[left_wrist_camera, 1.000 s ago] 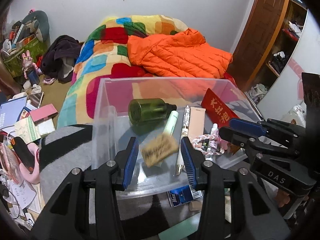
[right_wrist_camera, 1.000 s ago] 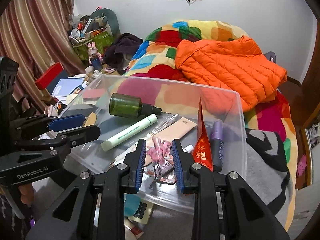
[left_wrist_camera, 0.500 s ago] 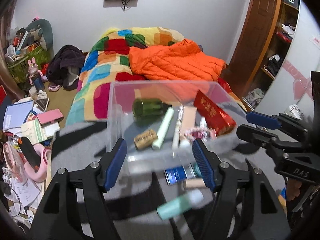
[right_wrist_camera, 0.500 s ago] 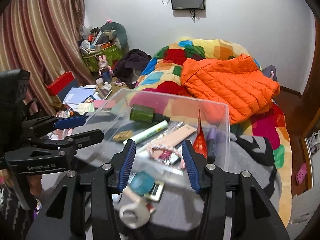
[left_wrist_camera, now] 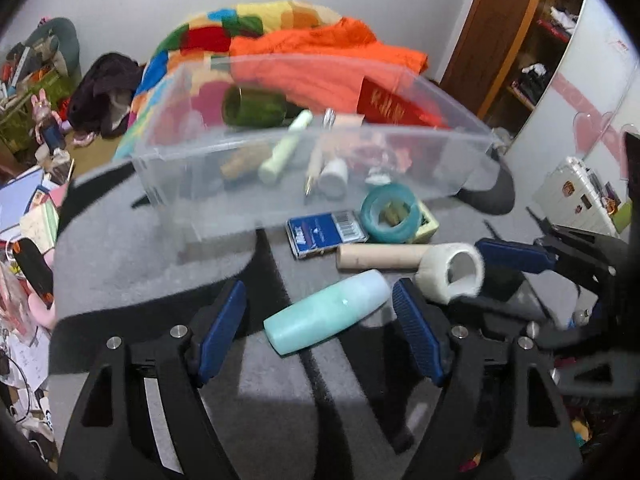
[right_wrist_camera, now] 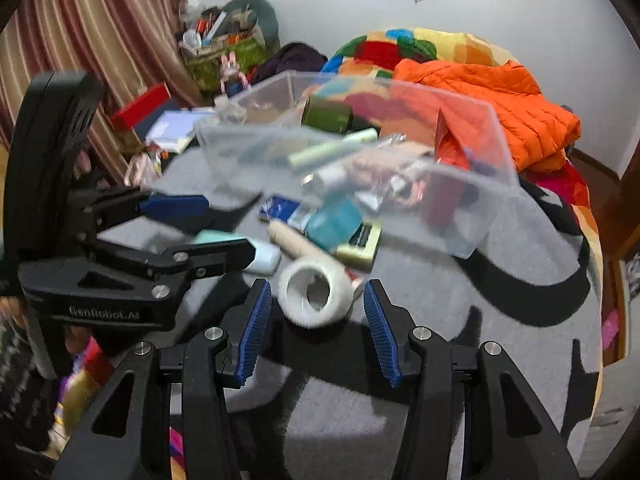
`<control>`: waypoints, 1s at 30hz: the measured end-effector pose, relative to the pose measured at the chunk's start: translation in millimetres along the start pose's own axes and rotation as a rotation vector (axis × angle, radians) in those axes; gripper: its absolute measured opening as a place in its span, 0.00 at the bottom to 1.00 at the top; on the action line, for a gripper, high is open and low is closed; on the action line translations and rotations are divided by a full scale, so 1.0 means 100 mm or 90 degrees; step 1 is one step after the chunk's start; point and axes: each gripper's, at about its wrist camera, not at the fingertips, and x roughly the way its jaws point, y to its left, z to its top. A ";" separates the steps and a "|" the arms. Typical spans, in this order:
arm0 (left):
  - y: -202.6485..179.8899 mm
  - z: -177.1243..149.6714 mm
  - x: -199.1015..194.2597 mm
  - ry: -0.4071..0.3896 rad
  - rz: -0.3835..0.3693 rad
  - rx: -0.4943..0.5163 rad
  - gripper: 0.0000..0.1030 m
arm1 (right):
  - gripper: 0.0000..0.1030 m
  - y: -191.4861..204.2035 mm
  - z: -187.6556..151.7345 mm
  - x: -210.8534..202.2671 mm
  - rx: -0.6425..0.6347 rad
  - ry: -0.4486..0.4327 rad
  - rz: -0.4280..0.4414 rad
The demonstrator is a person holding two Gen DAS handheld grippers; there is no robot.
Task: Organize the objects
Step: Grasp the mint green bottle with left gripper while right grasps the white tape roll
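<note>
A mint-green bottle [left_wrist_camera: 328, 312] lies on the grey blanket between the blue pads of my left gripper [left_wrist_camera: 318, 292]. Its jaws are opening and do not touch the bottle. A white tape roll [right_wrist_camera: 316, 296] lies between the fingers of my right gripper [right_wrist_camera: 317, 286], which is open with gaps on both sides. Behind them stands a clear plastic bin [left_wrist_camera: 320, 132]. It holds a dark green bottle [left_wrist_camera: 256, 106], a pale green tube [left_wrist_camera: 284, 148], a pen and a red packet [left_wrist_camera: 392, 108].
In front of the bin lie a blue box [left_wrist_camera: 326, 232], a teal tape ring [left_wrist_camera: 390, 212] and a cardboard tube [left_wrist_camera: 380, 257]. An orange jacket [left_wrist_camera: 328, 44] lies on the colourful quilt behind. Clutter covers the floor at left [left_wrist_camera: 36, 208]; shelves stand at right.
Both grippers have pulled back from over the bin and come down to the blanket in front of it. Both jaws have widened. The small brown piece and the pink item now lie in the bin.
</note>
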 end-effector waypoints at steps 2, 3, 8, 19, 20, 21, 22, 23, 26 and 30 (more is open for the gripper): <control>0.00 0.00 0.04 0.008 -0.003 0.000 0.73 | 0.43 0.04 -0.05 0.05 -0.012 0.000 -0.011; -0.01 0.00 0.04 0.010 -0.005 0.002 0.73 | 0.43 0.04 -0.06 0.06 -0.014 -0.002 -0.013; -0.06 -0.05 0.00 0.014 -0.032 0.008 0.61 | 0.38 0.00 -0.05 0.10 -0.012 -0.011 -0.021; -0.28 -0.23 -0.07 0.012 0.009 0.072 0.55 | 0.37 -0.20 -0.21 -0.14 0.029 -0.019 -0.010; -0.27 -0.21 -0.05 0.015 0.019 0.072 0.55 | 0.37 -0.24 -0.22 -0.17 0.039 -0.019 -0.010; -0.27 -0.19 -0.01 0.017 0.030 0.071 0.55 | 0.37 -0.27 -0.23 -0.20 0.045 -0.020 -0.012; -0.28 -0.17 0.02 0.013 0.038 0.073 0.54 | 0.37 -0.30 -0.23 -0.22 0.051 -0.022 -0.013; -0.30 -0.16 0.03 0.007 0.040 0.077 0.50 | 0.37 -0.33 -0.23 -0.25 0.058 -0.024 -0.010; -0.36 -0.16 0.02 0.001 0.034 0.090 0.27 | 0.37 -0.40 -0.23 -0.30 0.081 -0.030 -0.002; -0.39 -0.22 -0.01 -0.007 0.026 0.087 0.24 | 0.37 -0.45 -0.19 -0.33 0.103 -0.040 0.012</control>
